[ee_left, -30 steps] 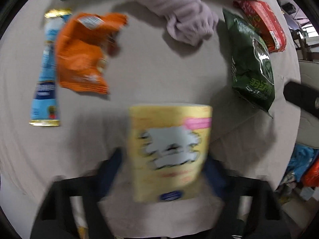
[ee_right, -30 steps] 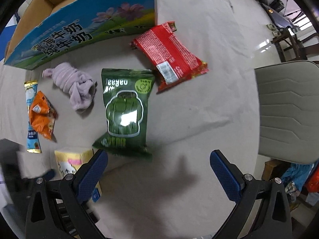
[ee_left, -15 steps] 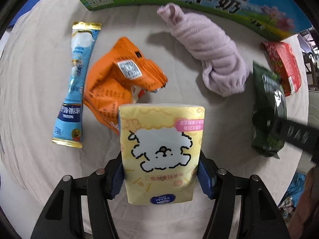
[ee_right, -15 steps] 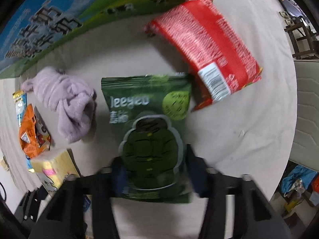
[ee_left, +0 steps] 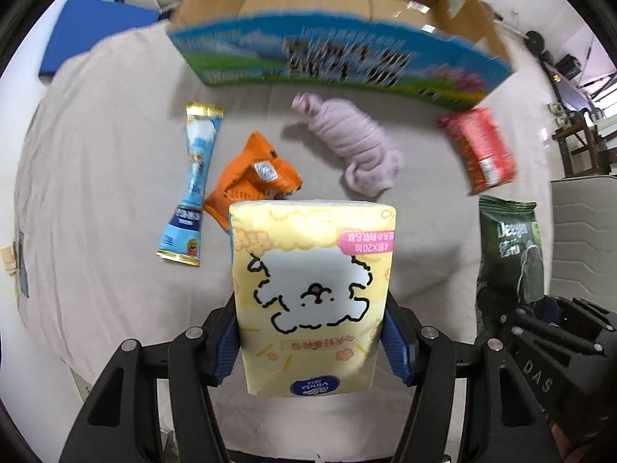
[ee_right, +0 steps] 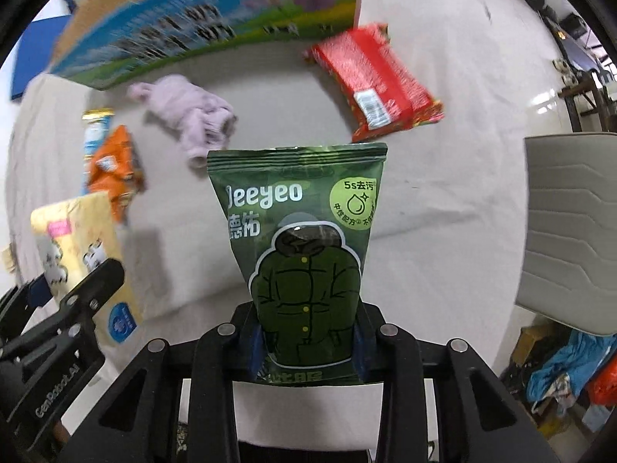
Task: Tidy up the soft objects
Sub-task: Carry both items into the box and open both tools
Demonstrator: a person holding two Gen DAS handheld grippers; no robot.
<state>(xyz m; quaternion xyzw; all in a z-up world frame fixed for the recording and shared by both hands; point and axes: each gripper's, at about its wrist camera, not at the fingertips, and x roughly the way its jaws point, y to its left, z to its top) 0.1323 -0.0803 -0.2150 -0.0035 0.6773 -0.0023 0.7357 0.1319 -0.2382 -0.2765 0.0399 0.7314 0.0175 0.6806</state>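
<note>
My left gripper [ee_left: 310,341] is shut on a yellow tissue pack [ee_left: 312,293] with a white dog drawing and holds it above the table. My right gripper [ee_right: 306,343] is shut on a green wipes pouch [ee_right: 304,254] and holds it up too. The pouch also shows in the left wrist view [ee_left: 511,254], and the tissue pack in the right wrist view [ee_right: 83,254]. A purple cloth [ee_left: 354,154], an orange packet [ee_left: 254,179], a blue stick sachet [ee_left: 193,189] and a red packet [ee_left: 480,150] lie on the beige cloth-covered table [ee_left: 115,193]. An open cardboard box [ee_left: 339,42] stands at the back.
A blue mat [ee_left: 92,34] lies at the far left behind the table. A grey padded chair [ee_right: 570,231] stands to the right of the table. Clutter [ee_right: 559,370] lies on the floor at the lower right.
Both grippers have risen and pulled back from the table. The right gripper closed on the green pouch and lifted it. The left still holds the tissue pack; the box has come into view.
</note>
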